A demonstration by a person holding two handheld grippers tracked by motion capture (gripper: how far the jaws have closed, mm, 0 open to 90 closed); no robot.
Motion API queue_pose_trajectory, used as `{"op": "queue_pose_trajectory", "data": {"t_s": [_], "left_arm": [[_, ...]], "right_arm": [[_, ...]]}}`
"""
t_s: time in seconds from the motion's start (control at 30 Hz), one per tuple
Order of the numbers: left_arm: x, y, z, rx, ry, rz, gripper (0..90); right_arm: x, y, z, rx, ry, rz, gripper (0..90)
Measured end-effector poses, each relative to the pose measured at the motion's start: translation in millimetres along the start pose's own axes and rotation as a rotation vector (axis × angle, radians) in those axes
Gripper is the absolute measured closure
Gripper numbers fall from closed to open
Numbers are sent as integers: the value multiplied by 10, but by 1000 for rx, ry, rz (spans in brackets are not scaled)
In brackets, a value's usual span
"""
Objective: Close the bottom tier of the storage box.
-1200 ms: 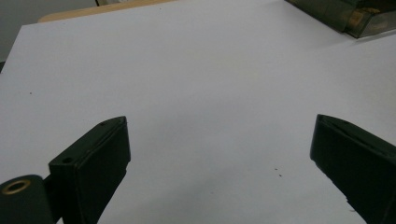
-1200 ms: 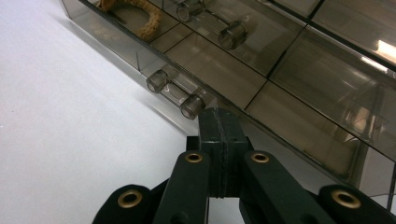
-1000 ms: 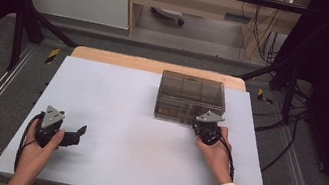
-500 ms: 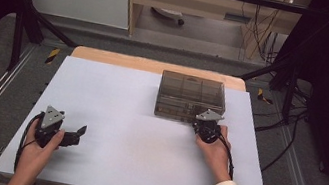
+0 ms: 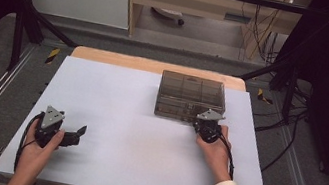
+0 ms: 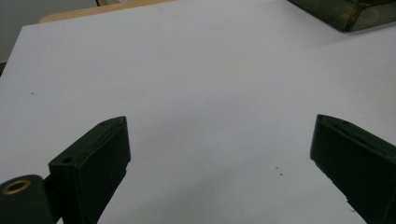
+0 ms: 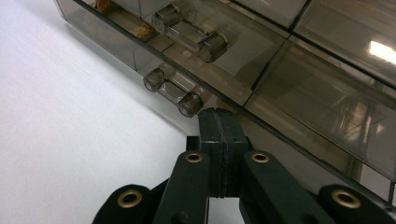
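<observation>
A smoky see-through box (image 5: 191, 98) with a lid divided into compartments is set toward the far right of the white table (image 5: 135, 133), its near front edge turned to the person so that its clasps can be reached from that side. Against that front edge the right gripper (image 5: 208, 122) is held, its jaws pressed flat together with nothing between them; in the right gripper view the closed tip (image 7: 219, 122) is seen meeting the box just beside the nearer of two clear hinge-like latches (image 7: 173, 92), which suggests that the closed tip is meant as a single blunt finger for pushing or prying at the clasp rather than for gripping. Whether the tip is actually touching the plastic or stops just short of it cannot be settled. The right hand (image 5: 214, 149) is stretched forward from a light cuff, wrist fairly straight, so that the gripper points away from the person and slightly down at the box wall. The left gripper (image 5: 75, 134) is kept well apart, near the left front of the table (a waiting position, by the look of it), with its jaws spread wide over bare surface in the left gripper view and nothing held. The left hand (image 5: 37, 144) lies low, its gripper pointed toward the right.
</observation>
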State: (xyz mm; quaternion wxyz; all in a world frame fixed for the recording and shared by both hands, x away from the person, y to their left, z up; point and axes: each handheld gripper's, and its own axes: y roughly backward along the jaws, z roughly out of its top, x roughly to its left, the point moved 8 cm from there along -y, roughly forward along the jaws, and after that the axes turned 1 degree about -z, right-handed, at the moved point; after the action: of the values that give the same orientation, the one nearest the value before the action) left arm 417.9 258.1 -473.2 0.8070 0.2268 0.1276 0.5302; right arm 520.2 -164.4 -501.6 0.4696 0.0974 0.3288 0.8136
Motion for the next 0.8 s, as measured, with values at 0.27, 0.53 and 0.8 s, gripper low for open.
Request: {"op": "queue_pose_trajectory", "data": {"t_s": [0.27, 0.53, 0.8], "left_arm": [[0, 0, -1, -1, -1, 1, 47], [4, -1, -2, -1, 1, 2, 47], [8, 3, -3, 2, -1, 2, 47]], "right_arm": [[-9, -8, 18, -14, -30, 1, 900], [-41, -36, 25, -19, -52, -8, 900], [-31, -49, 50, -23, -63, -2, 900]]}}
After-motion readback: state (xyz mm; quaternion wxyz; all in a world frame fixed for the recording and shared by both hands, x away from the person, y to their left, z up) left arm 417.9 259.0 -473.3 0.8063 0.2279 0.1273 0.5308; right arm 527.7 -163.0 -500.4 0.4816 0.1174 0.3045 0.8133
